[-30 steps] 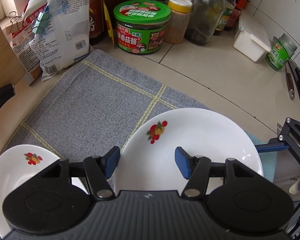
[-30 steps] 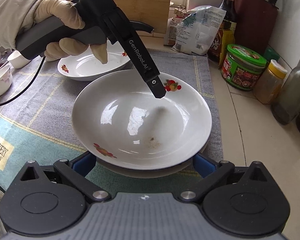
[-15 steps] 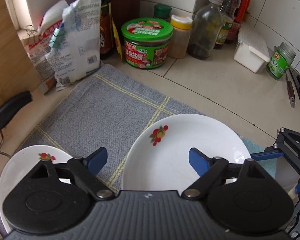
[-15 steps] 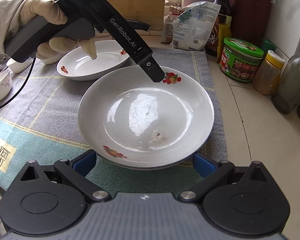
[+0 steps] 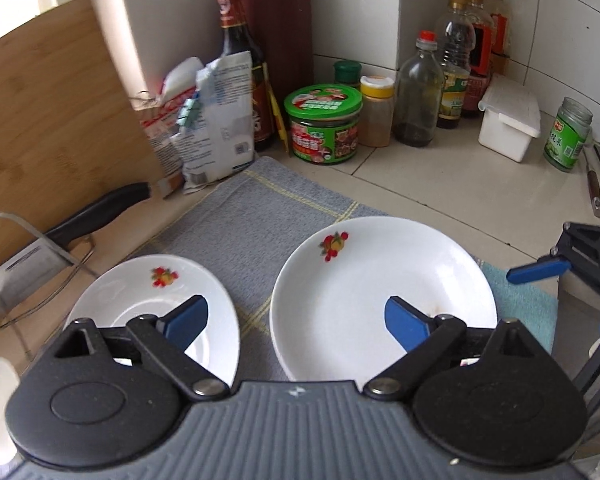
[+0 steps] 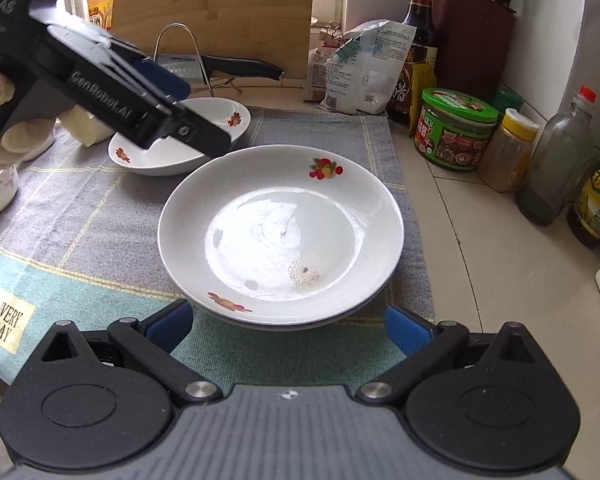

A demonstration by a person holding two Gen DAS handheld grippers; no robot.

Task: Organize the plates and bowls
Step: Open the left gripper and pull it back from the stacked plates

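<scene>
the big white plate [image 6: 280, 236] with the little fruit pictures sits on the grey cloth [image 6: 100, 208] on the tabletop [image 6: 480, 272]. it looks like it rests on top of a second plate, because you can see another rim just under its near edge. the smaller white bowl [image 6: 180, 148] sits behind it, nearer the wooden board and the knife rack.

plates like these are hard and smooth, so they will not bend, but they can slip and they can chip or break if they bump. they are probably a bit heavy too. the best place to grab is the rim, with one pad above and one pad below. squeeze gently and lift slowly so nothing clinks.

your left hand-held gripper [image 5: 296, 320] is letting go. its jaws are opening wide and nothing is between them. it floats above the cloth, with one blue pad over the bowl and the other over the big plate, but it touches neither. in the right camera you can see it up in the air above the bowl.

your right hand-held gripper [image 6: 288, 326] has its jaws spread wide too. the blue pads sit on each side of the plate's near edge, and the pads do not press on it. it holds nothing right now.
</scene>
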